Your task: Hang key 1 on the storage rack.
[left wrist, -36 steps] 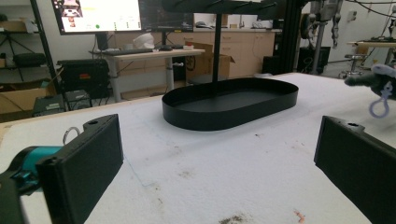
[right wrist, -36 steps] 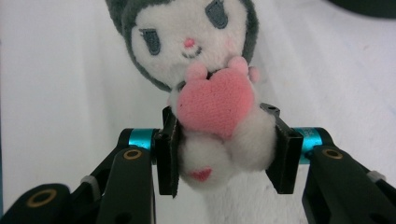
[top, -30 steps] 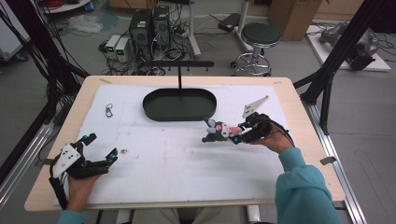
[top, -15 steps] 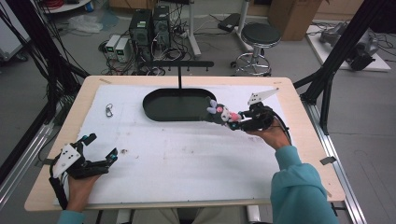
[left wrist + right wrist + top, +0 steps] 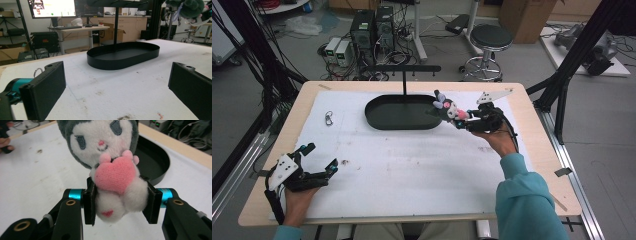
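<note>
Right tongs point(image 5: 120, 203) pinching plush toy point(image 5: 110, 157) by lower body, held in air at right end of black oval tray point(image 5: 402, 113).

Risk: grip only on soft, squashy legs; toy could slip or twist out and land on rim or on tabletop point(image 5: 412, 165) beside tray if let go before it is over the middle.

Tray empty.

Left tongs point(image 5: 319, 160) spread, holding nothing, near front left corner, well apart from tray.

Small metal clip point(image 5: 329, 118) lies left of tray.

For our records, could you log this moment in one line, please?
right gripper: shut on plush toy | above black tray edge | left gripper: open
</note>
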`<action>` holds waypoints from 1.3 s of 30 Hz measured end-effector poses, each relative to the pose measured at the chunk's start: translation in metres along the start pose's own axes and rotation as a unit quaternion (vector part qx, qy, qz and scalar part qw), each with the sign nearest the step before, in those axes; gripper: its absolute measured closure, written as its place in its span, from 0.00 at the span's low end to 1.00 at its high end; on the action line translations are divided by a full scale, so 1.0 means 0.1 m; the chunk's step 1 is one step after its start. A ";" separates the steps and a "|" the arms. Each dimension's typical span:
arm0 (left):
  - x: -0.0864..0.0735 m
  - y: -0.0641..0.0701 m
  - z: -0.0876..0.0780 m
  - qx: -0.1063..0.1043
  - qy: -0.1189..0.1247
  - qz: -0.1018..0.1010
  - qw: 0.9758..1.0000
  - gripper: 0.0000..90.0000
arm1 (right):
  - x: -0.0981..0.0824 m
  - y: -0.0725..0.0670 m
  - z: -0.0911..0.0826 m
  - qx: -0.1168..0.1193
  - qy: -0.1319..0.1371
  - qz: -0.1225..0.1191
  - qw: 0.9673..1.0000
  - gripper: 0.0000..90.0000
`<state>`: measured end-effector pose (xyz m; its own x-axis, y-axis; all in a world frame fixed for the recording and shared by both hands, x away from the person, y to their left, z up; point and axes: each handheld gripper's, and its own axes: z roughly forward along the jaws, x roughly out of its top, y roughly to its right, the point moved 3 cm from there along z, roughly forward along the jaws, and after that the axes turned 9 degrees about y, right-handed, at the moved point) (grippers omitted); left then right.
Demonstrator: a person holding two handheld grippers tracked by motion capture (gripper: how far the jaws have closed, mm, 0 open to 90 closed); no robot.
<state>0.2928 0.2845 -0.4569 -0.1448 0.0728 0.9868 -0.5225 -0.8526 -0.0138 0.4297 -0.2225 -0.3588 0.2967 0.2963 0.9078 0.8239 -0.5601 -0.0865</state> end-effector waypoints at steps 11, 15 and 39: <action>0.00 0.00 0.01 0.000 -0.002 0.000 1.000 0.02 | 0.11 0.06 0.03 -0.036 0.020 0.015 0.999 0.61; 0.00 0.00 0.00 0.000 -0.003 0.000 1.000 0.02 | 0.16 0.08 0.06 -0.054 0.028 0.017 0.998 0.61; 0.00 0.00 0.01 0.000 -0.004 -0.001 1.000 0.02 | 0.40 0.23 0.23 -0.121 0.056 0.072 0.988 0.61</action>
<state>0.2935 0.2844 -0.4569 -0.1371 0.0694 0.9881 -0.5219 -0.8529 -0.0125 0.4719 -0.2057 -0.3337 0.3366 0.1197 0.9340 0.6329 -0.7632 -0.1303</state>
